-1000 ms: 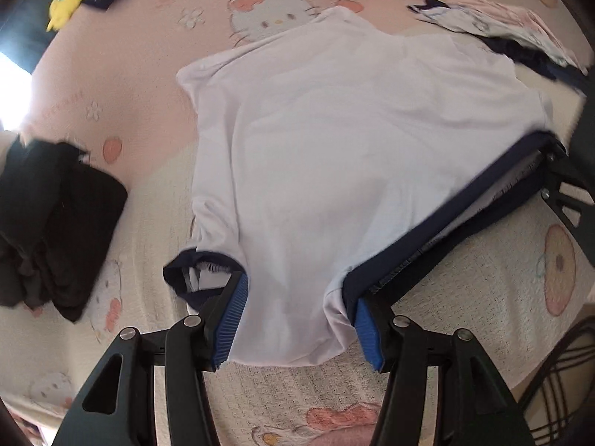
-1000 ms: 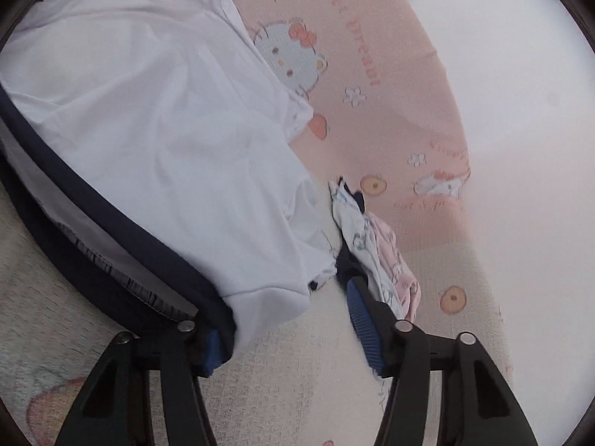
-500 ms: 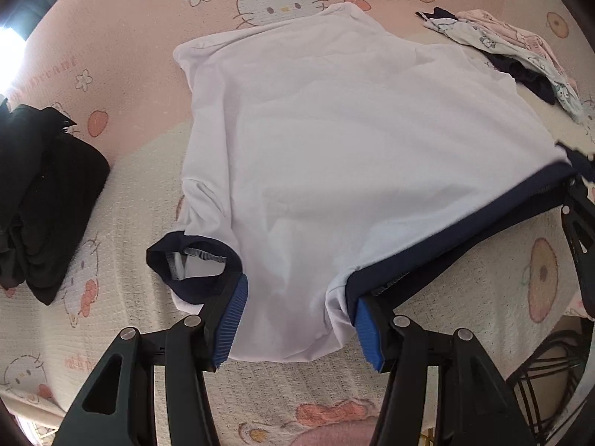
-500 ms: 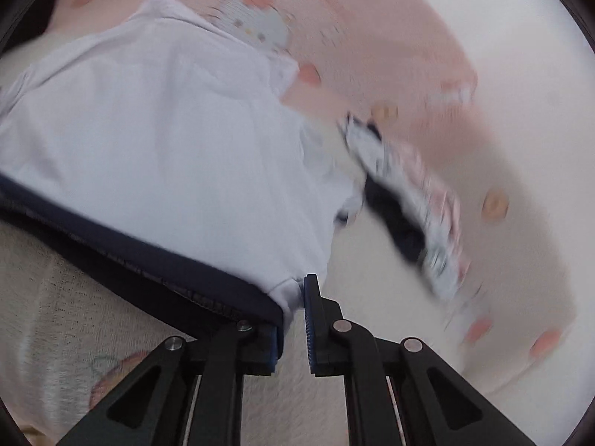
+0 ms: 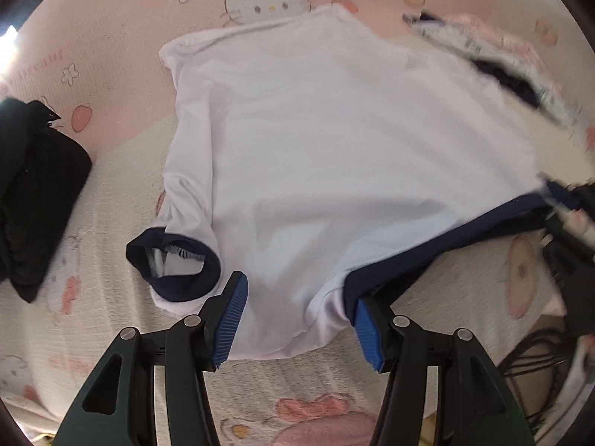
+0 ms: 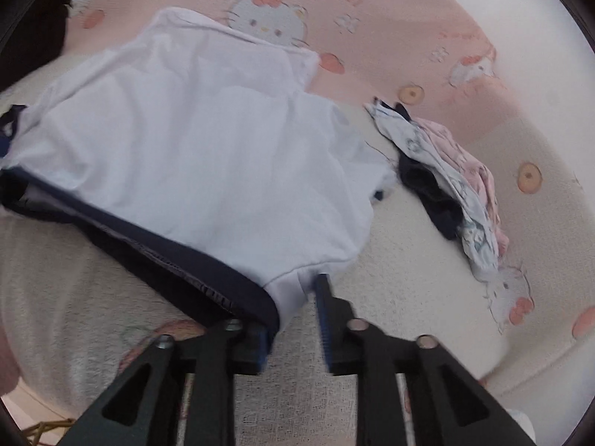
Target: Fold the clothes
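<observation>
A white shirt with navy trim lies spread on a Hello Kitty blanket. Its navy hem runs along the near right side, and a navy sleeve cuff lies at the near left. My left gripper is open, with the shirt's near corner lying loose between its blue pads. In the right wrist view the shirt fills the left half. My right gripper stands at the hem's end corner. Its jaws are opening, and a white tip of cloth hangs between them without being pressed.
A pile of black clothes lies at the left. A small heap of patterned, pink and navy clothes sits just right of the shirt, also in the left wrist view. Dark cables show past the blanket's near right edge.
My right gripper closed on the hem corner half a second ago and its jaws have now parted. It also rolled and shifted, and the shirt lies flatter. My left gripper's opening is unchanged.
</observation>
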Available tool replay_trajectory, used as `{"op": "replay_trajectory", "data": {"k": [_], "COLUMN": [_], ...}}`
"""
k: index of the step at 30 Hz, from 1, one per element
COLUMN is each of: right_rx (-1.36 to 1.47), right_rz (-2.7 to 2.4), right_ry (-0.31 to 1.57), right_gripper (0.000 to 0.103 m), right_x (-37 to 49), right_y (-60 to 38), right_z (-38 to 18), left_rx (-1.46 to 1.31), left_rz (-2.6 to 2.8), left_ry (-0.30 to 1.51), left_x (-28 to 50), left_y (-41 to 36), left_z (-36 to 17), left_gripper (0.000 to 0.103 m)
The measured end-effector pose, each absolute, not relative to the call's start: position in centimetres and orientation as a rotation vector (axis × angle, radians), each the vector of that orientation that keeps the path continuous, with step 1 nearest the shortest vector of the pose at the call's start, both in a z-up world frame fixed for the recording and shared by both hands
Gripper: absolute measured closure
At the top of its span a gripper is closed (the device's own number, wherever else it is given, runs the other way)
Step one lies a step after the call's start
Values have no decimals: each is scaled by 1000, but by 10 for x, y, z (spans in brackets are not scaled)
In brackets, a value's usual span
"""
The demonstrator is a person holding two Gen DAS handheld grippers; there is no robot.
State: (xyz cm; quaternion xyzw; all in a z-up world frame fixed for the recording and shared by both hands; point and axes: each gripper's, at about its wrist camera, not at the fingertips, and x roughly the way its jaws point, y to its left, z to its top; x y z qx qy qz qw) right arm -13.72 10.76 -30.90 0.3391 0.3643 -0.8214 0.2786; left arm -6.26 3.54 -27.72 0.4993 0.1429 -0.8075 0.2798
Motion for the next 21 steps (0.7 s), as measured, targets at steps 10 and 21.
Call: {"op": "replay_trajectory", "data": {"k": [10,21], "right_rx": [866,1328], "right_rz": [-2159,-2109], "right_ry": [696,45], "right_gripper": [31,28], "right_x": [-141,-220], "right_y": [122,175], "right_z": [-278,-286], "left_rx": [1213,1333], "left_rz": [-2369,-2326], "left_ry": [483,316], "left_x": [-47,-89], "left_y": [11,17], "left_z": [-241,-253], "left_gripper": [48,48]}}
